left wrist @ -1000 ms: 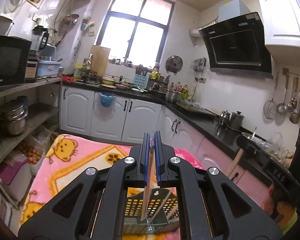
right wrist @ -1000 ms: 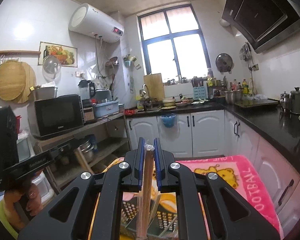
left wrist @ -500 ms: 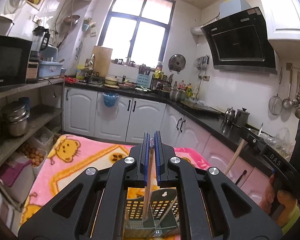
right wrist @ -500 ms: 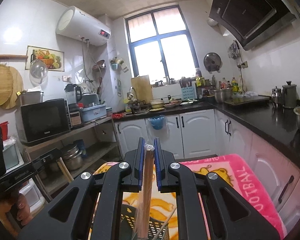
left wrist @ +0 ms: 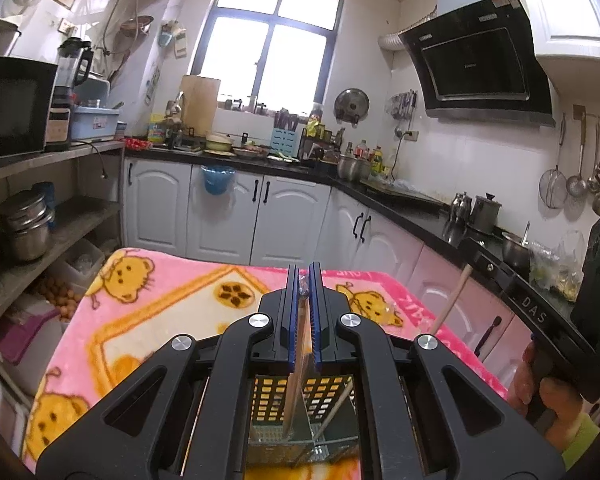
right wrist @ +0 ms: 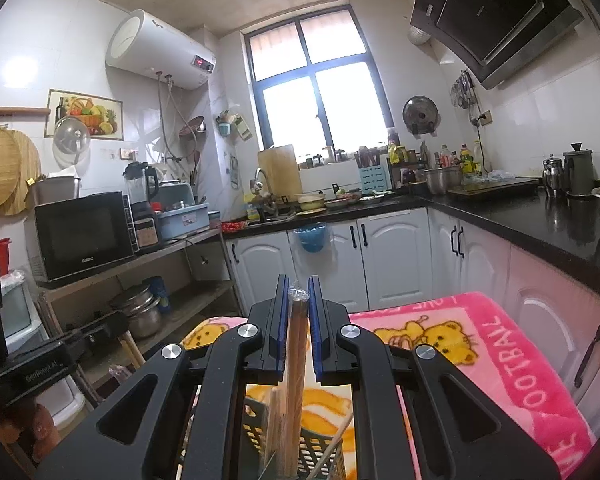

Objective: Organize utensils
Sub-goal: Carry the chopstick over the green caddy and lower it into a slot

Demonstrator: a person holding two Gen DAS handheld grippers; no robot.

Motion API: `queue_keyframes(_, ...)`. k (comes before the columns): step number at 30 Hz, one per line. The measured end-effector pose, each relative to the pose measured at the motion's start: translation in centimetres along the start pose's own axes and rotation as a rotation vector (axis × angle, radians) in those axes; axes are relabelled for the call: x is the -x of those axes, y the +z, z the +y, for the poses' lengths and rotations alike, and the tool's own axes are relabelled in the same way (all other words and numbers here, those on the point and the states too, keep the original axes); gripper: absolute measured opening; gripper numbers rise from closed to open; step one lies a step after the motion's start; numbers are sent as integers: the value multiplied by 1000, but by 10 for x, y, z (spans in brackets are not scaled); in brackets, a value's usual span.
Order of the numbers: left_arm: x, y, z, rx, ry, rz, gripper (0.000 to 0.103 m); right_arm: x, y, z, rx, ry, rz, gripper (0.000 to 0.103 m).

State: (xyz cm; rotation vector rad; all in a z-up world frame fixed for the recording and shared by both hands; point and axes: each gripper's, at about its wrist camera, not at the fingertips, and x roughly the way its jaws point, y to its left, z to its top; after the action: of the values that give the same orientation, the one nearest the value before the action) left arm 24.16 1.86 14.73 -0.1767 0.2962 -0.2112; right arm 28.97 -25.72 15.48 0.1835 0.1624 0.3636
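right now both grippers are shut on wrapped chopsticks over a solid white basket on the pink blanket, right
One thing is off: the basket is dark and perforated, not solid white, as the left wrist view shows. The rest holds: the left gripper and the right gripper are each shut on wrapped chopsticks over it, on the pink blanket.

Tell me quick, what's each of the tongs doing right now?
Left tongs: shut on a wrapped chopstick pack.
Right tongs: shut on a wrapped chopstick bundle.

- Blanket (left wrist: 148,308): pink, yellow cartoon bears, orange border.
- Basket (left wrist: 300,396): dark perforated grid.
- Fingers (left wrist: 316,316): blue pads, black frames.
- Chopsticks (right wrist: 296,360): brown wood.
- Cabinets (left wrist: 220,212): white, black handles.
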Motion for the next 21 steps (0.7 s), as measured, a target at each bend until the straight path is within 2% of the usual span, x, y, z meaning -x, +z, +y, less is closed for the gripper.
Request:
queue_keyframes(11,-17,-22,-2,-21,5,62,3,-15,-21,1,4,-12,18,10)
queue_keyframes(21,-22,-30,-2,-39,18,84,3,-15,-39,-3,-18,-10,62,10)
